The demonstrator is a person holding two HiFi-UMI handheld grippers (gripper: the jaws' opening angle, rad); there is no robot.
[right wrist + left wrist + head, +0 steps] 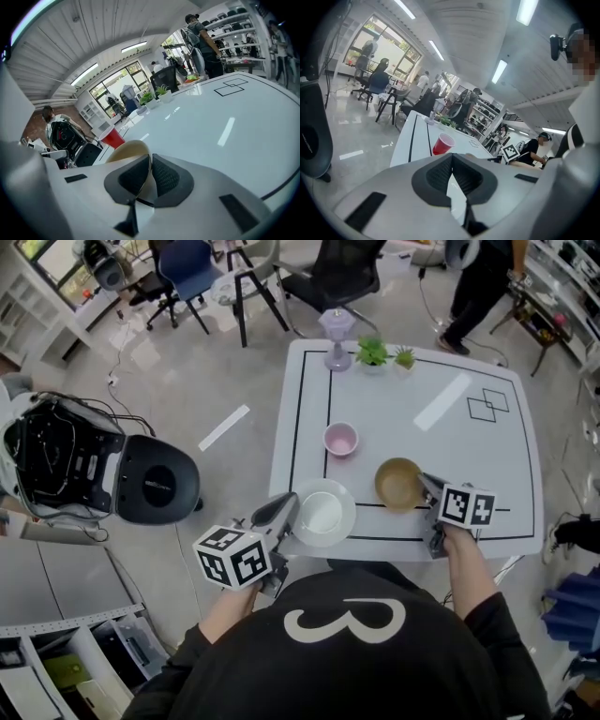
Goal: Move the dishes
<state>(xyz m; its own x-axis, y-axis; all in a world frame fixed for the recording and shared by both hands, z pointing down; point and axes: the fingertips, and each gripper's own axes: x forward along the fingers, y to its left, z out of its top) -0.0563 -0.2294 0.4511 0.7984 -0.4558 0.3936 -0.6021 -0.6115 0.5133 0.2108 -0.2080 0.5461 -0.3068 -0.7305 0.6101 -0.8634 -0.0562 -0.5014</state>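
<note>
Dishes, 2 of them, sit nr the close edge of the white square table (422,427) w/ black lines on it. One is a round white plate (323,514) w/ a raised rim, at the close left part of the table top, over the corner of the black lines. The other is a round tan bowl (396,482), just to the right of the plate & not touching it. I can't tell if either dish is lifted off the top.

The left gripper (286,509) is clamped on the plate's left rim. In the left gripper view its black bumpy pads (436,176) squeeze the thin white edge (457,194) btwn them.

The right gripper (427,486) is clamped on the bowl's right rim. In the right gripper view its pads (166,178) pinch the thin tan wall (126,150).

A small pink cup (340,439) stands upright behind the plate, nr the middle of the table & apart from both dishes. At the far edge stand a purple stemmed glass (337,338) & 2 little green plants (372,352) side by side. A big black round machine (155,482) sits on the floor to the left.
</note>
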